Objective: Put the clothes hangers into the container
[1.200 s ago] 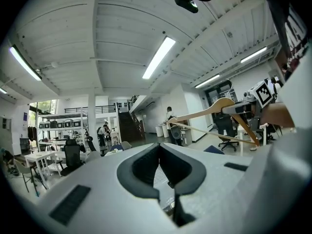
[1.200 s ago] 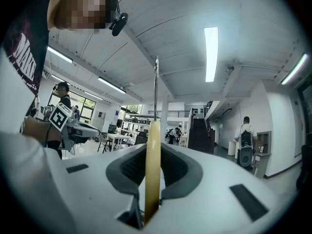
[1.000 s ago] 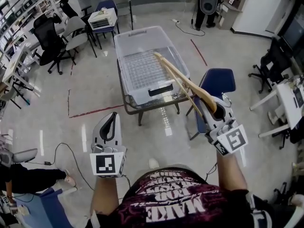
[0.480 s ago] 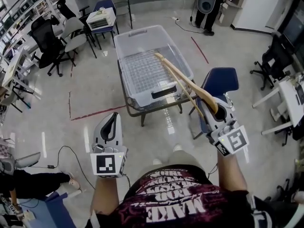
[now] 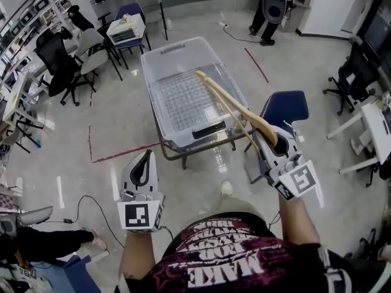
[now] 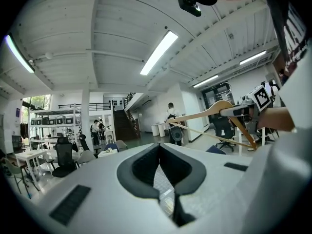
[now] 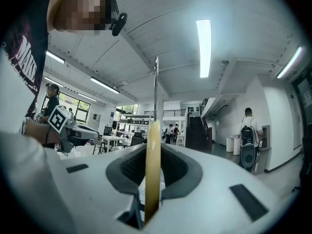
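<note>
In the head view the right gripper (image 5: 272,144) held the hanger (image 5: 232,102) out over the container (image 5: 164,44) on the table's (image 5: 227,140) near right side, probably ready to drop it in, while the left gripper (image 5: 145,163) hung idle. Its own view showed the jaws pressed together on nothing, and the right gripper view showed the pads clamped on the wooden hanger.

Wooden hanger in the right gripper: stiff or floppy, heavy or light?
Likely stiff: the wooden hanger juts straight from the right gripper without sagging. Probably light, since a grip near its hook carries it. Its smooth wood might slip or pivot.
</note>
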Motion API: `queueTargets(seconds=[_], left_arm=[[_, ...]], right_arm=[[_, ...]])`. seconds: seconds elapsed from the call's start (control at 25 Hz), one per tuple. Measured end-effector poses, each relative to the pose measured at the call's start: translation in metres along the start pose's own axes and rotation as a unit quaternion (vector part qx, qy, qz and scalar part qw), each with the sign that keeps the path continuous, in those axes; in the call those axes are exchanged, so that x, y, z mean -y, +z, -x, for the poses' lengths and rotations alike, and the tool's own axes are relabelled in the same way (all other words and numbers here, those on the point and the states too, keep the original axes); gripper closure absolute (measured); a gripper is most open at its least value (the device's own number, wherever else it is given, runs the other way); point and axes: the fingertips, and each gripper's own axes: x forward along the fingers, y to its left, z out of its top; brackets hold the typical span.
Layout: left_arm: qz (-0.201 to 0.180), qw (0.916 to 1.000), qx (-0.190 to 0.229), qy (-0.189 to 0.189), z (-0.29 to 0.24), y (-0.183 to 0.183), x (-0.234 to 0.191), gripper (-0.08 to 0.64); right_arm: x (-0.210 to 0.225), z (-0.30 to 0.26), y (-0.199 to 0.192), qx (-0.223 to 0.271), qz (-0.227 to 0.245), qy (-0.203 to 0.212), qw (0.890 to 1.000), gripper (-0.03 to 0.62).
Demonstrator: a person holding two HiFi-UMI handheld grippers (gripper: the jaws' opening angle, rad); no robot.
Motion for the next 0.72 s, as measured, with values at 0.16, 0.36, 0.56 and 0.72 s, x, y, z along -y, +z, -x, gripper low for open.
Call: queueTargets(seconds=[0.16, 0.36, 0.56, 0.72], left_arm=[[0.001, 1.0000, -0.001, -0.002, -0.024, 0.005, 0.002, 0.553], [-0.010, 0.9999, -0.008, -0.001, -0.051, 0.003, 0.003, 0.554], [-0.005, 0.9999, -0.013, 0.008, -0.073, 0.001, -0.006, 0.553], [-0.004, 0.9998, -0.012, 0.017, -0.093, 0.001, -0.005, 0.554]], right_arm=[[0.019, -0.012, -0.001, 0.000, -0.003, 0.002, 1.000, 0.534], [0.037, -0.029, -0.008, -0.003, -0.006, 0.014, 1.000, 0.534], [0.053, -0.045, -0.016, -0.015, -0.005, 0.023, 1.000, 0.534], [0.072, -0.061, -0.020, -0.014, -0.007, 0.036, 0.999, 0.534]])
